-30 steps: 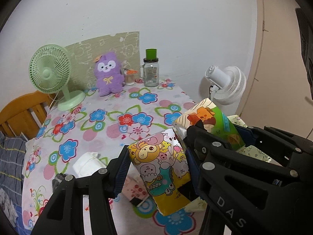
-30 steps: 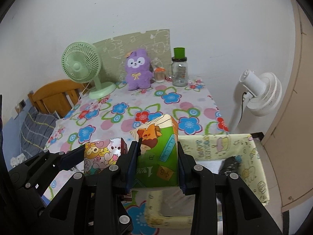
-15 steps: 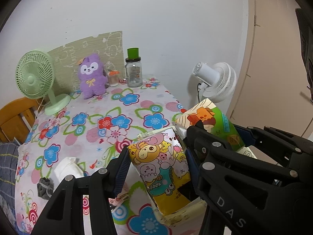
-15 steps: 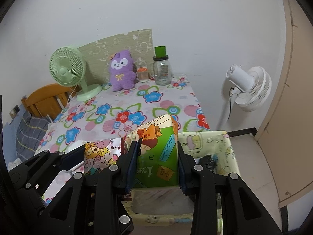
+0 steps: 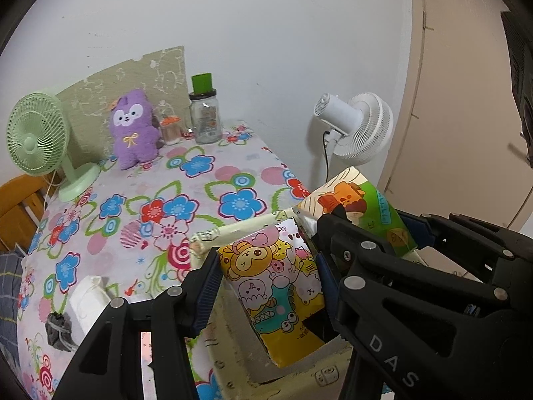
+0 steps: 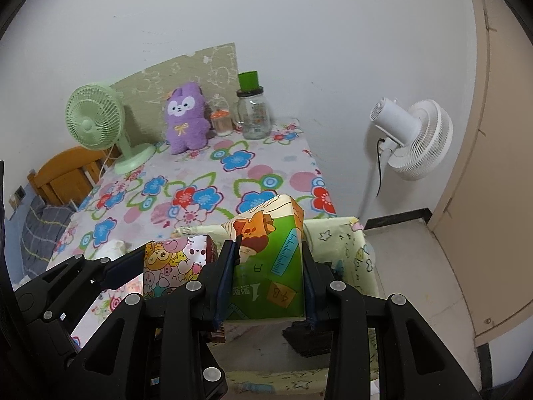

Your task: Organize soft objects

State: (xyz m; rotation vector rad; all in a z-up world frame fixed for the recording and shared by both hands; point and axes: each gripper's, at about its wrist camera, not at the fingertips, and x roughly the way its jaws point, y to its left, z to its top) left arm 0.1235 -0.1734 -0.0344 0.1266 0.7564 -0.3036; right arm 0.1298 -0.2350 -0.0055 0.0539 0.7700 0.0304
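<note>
While the left gripper (image 5: pixel 268 288) pinches a yellow cartoon pack (image 5: pixel 278 286), the right gripper (image 6: pixel 266 283) clamps a green pack (image 6: pixel 268 266)

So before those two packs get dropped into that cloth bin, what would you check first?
1. Left tongs clamp the yellow cartoon tissue pack: ok.
2. Right tongs clamp the green tissue pack: ok.
3. Both packs hang over the yellow fabric bin: ok.
4. Room on the bin floor: cannot tell; a dark object lies under the green pack.
5. The packs are apart from each other: cannot tell.
6. The bin sits steady at the table edge: cannot tell.
</note>
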